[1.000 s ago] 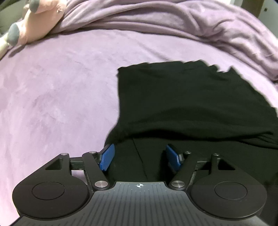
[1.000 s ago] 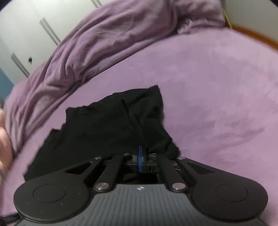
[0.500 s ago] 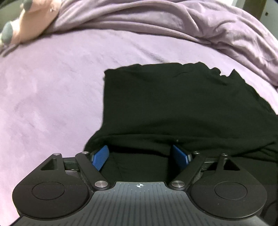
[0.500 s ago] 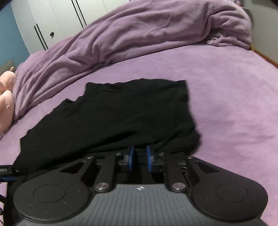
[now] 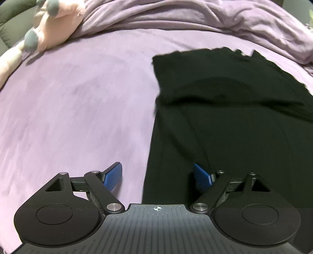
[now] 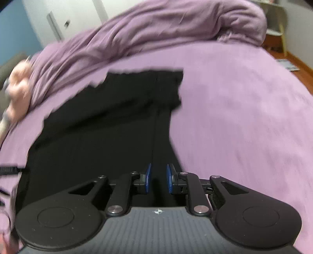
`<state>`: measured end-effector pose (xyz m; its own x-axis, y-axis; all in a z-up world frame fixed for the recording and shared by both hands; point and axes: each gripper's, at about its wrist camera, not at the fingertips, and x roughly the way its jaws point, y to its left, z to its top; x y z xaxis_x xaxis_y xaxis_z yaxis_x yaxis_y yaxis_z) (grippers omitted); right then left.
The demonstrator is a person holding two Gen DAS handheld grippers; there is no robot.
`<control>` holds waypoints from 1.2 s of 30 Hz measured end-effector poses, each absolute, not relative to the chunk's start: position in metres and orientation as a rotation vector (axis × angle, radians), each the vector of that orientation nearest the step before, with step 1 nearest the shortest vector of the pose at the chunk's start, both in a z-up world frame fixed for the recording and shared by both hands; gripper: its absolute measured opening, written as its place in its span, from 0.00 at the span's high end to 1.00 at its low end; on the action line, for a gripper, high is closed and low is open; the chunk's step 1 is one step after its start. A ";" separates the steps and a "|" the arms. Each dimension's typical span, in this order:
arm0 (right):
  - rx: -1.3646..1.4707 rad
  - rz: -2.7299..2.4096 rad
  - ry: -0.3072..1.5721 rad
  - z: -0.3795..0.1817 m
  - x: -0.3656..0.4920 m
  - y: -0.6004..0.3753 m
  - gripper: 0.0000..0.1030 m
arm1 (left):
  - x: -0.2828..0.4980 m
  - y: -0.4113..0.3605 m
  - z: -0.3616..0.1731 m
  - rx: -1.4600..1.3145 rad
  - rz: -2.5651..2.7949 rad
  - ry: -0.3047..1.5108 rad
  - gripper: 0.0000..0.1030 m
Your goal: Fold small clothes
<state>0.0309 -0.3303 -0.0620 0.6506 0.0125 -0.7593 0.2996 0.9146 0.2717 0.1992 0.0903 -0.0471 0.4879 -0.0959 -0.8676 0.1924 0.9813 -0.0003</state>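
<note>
Both tools released: we see left tool (image 5: 158, 175) spread wide, right tool (image 6: 158, 177) just parting, empty, so the black garment (image 5: 225, 121) lies folded on the bed (image 5: 78, 107).

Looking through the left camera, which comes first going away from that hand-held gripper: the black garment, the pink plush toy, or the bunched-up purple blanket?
1. Black garment: nearest, its edge lies between the open fingers of the left hand-held gripper, spreading up and right.
2. Pink plush toy: far, top left corner.
3. Bunched purple blanket: far, across the top.
The toy and blanket are too close to call.
</note>
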 end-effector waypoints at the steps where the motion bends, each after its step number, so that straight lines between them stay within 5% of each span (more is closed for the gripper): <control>1: 0.399 -0.157 0.877 -0.061 0.014 -0.328 0.84 | 0.183 0.098 -0.044 0.094 -0.194 1.056 0.17; 7: 0.598 -0.156 0.961 -0.064 -0.068 -0.336 0.81 | 0.114 0.144 -0.037 -0.016 -0.252 1.129 0.17; 18: 0.776 -0.133 0.962 -0.084 -0.088 -0.339 0.81 | 0.096 0.177 -0.064 -0.298 -0.269 1.271 0.42; 31: 0.685 -0.213 0.987 -0.073 -0.084 -0.356 0.81 | 0.096 0.185 -0.068 -0.295 -0.259 1.263 0.33; 34: 0.706 -0.196 0.996 -0.078 -0.085 -0.358 0.81 | 0.097 0.186 -0.071 -0.335 -0.270 1.268 0.34; 36: 0.732 -0.170 1.012 -0.083 -0.082 -0.358 0.81 | 0.098 0.186 -0.071 -0.335 -0.286 1.271 0.44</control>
